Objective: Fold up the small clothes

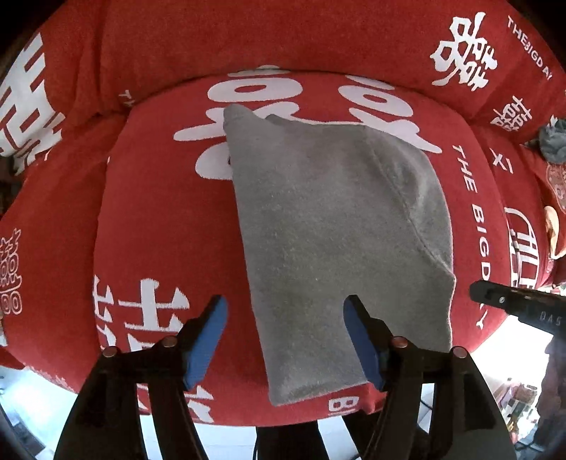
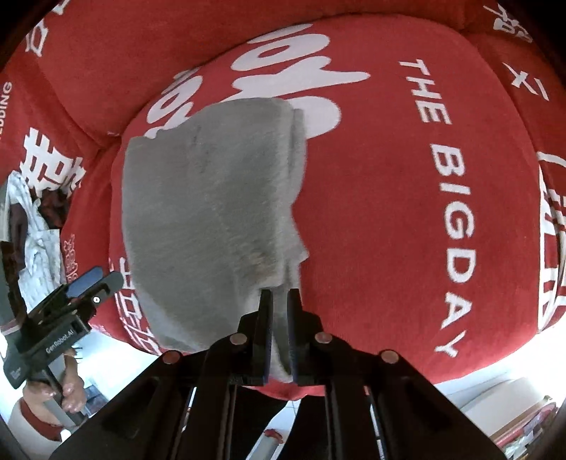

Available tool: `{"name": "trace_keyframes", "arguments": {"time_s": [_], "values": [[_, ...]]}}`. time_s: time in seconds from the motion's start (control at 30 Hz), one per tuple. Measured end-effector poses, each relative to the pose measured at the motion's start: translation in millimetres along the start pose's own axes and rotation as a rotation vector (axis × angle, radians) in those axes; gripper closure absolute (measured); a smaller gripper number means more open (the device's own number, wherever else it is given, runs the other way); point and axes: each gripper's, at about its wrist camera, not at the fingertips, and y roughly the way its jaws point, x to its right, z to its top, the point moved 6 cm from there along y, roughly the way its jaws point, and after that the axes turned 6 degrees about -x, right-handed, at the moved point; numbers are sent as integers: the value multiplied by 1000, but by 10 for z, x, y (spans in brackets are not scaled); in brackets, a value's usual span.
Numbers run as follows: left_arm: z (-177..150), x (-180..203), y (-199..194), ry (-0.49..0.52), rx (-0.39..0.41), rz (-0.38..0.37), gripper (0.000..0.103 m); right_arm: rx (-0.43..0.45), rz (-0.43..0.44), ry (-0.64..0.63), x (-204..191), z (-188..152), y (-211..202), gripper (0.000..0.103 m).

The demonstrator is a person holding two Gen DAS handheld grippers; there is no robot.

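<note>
A small grey fleece garment lies on the red cushion, partly folded, its near edge hanging over the front. My left gripper is open and empty, its blue pads just above the garment's near left part. My right gripper is shut on the garment's near edge and lifts that part, so the cloth bunches toward the left. The right gripper's tip shows at the right in the left wrist view. The left gripper shows at the lower left in the right wrist view.
The red cushion with white lettering has a raised red back and sides. A grey cloth lies at the far right. White and dark cloth lies left of the cushion. White floor lies beyond the front edge.
</note>
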Motion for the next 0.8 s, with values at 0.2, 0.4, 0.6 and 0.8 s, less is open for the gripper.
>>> {"name": "trace_keyframes", "arguments": {"time_s": [0.2,0.4,0.6,0.8], "values": [[-3,-22,-99,-39,34,14,13,12,-16,-29,-257,-40,-10,70],[-16,-100,-110,-75,21,27,13,40,-80,-49,-389,-31,-43,37],[-55,-135,-83,-81,-16,54,0,80,-130,-57,-427,-37,-72,21],[-80,-136,-118,-63,4,110,0,113,-211,-32,-402,-37,-106,20]]}}
